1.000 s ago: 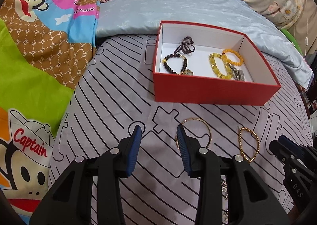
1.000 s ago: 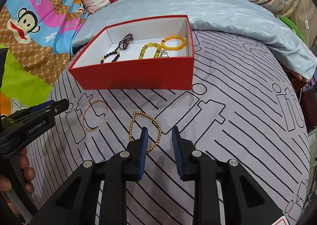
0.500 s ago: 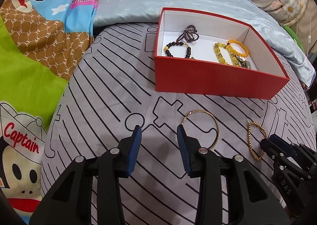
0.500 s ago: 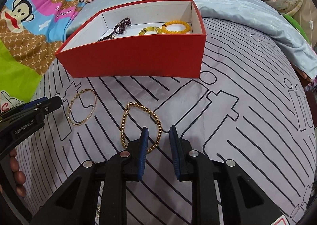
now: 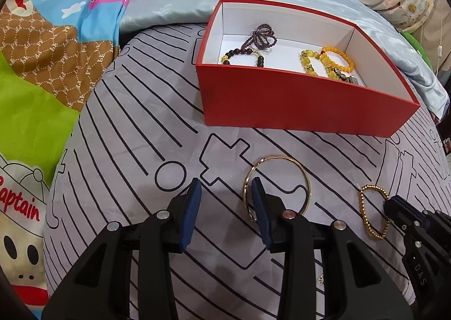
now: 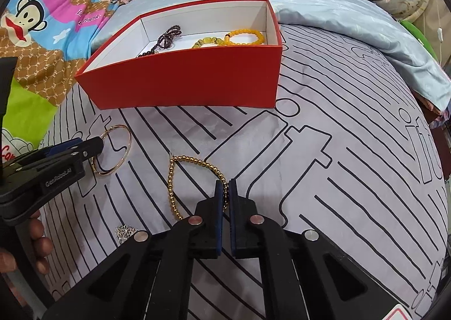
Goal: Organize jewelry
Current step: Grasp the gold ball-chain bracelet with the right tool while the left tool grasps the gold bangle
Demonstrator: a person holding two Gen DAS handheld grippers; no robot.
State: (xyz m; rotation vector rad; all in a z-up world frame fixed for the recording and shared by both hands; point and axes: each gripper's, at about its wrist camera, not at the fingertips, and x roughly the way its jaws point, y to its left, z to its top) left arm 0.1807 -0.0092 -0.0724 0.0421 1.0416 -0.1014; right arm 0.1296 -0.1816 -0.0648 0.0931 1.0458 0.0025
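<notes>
A black left gripper with blue pads [image 5: 225, 207] is hovering open at lower centre, its right pad overlapping a thin gold bangle [image 5: 277, 184]. A red cardboard box [image 5: 296, 105] is sitting above, holding beaded bracelets.

box [image 5: 296, 105]: red outside, white inside
bedspread [image 6: 324, 179]: pale lilac-grey, black line pattern
bead bracelet [image 6: 180, 179]: gold
bangle [image 5: 282, 162]: gold
pillow [image 6: 338, 1]: light blue
blanket [image 5: 42, 38]: green, brown, blue, pink, cartoon monkey print
claw pads [image 5: 191, 207]: blue on black
</notes>
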